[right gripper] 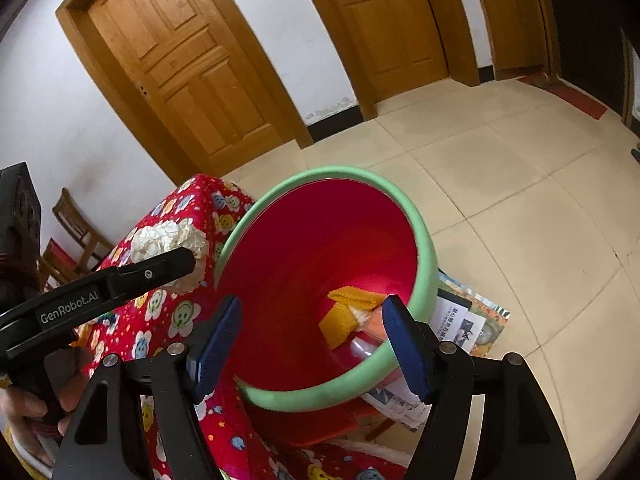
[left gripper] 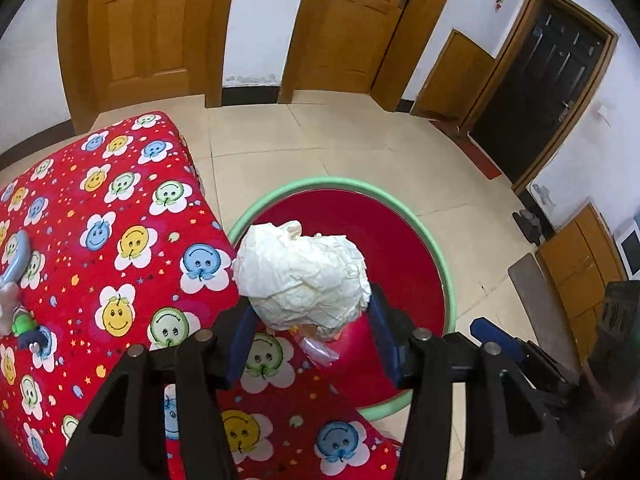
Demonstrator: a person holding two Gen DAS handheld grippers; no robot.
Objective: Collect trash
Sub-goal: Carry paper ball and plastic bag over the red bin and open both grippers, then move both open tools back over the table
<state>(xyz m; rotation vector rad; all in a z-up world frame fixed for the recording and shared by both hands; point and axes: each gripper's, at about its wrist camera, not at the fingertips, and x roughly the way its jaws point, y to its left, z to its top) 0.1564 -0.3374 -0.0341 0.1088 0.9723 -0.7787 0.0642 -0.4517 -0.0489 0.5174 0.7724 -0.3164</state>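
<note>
A crumpled white paper ball [left gripper: 301, 276], creased and lumpy, sits clamped between the left gripper's [left gripper: 312, 320] blue pads, over the green rim of the red plastic bin [left gripper: 436, 240]. The right gripper [right gripper: 316, 340] stands wide and empty, its jaws straddling the bin's near rim, yellow scraps [right gripper: 348, 312] lying inside just ahead.

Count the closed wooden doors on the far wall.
2: one wooden door at the left behind the table, another wooden door right of it across the white wall strip. More may lie outside view.

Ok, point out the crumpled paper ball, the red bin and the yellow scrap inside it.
crumpled paper ball [left gripper: 304, 276]: left wrist view, middle of its creased white surface.
red bin [right gripper: 424, 256]: right wrist view, green rim on the right side.
yellow scrap [right gripper: 340, 316]: right wrist view, its folded middle at the bin's bottom.
</note>
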